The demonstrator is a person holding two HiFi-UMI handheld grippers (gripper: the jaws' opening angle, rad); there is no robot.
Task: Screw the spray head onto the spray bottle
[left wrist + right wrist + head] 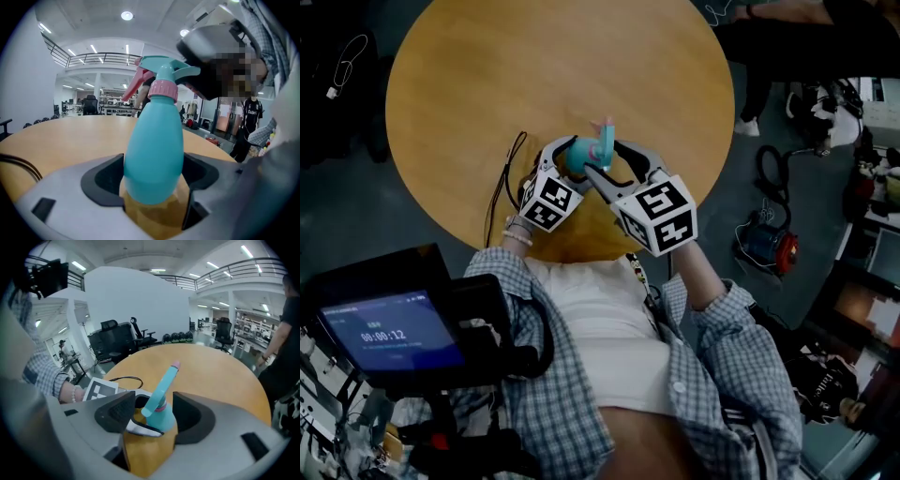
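A teal spray bottle (577,157) stands near the front edge of the round wooden table (553,66). Its teal spray head (161,70) sits on top, above a pink collar (162,89) and beside a pink trigger (133,86). My left gripper (154,182) is shut on the bottle's body (154,145), with both pads against its sides. My right gripper (152,412) reaches in from the right at the height of the spray head (161,385). Its jaws stand open on either side of the head, with a gap on each side.
A black cable (502,183) lies on the table left of the left gripper. The table's front edge is just below both grippers. Cables and a red-and-black device (769,246) lie on the floor to the right. A person (286,333) stands beyond the table.
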